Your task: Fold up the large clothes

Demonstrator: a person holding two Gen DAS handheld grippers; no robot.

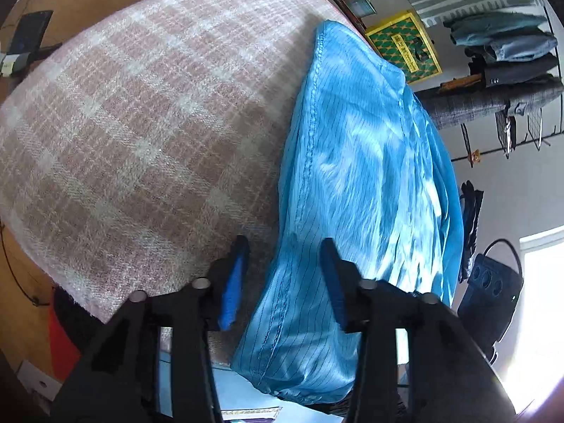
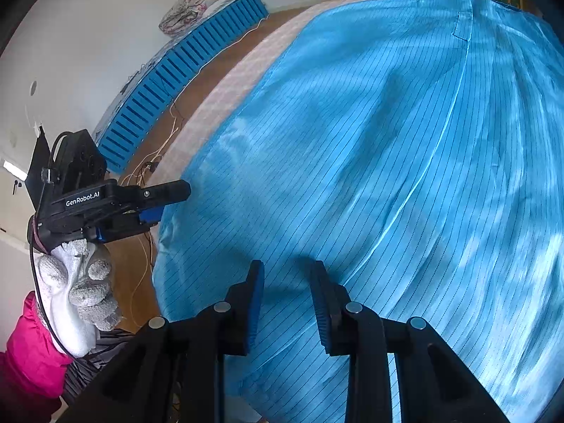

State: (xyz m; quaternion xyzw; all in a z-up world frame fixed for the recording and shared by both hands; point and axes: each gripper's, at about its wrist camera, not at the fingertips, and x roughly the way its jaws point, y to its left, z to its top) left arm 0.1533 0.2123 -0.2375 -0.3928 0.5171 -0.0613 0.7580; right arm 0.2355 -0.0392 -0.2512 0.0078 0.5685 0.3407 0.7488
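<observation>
Blue pinstriped garment laid folded along right side of pink plaid blanket, near end hanging over edge. Left gripper held over garment's left seam, jaws parted, nothing clamped. Right gripper held over garment's broad panel, jaws parted, fabric not pinched. Left gripper carried by white-gloved hand, pink sleeve seen.
</observation>
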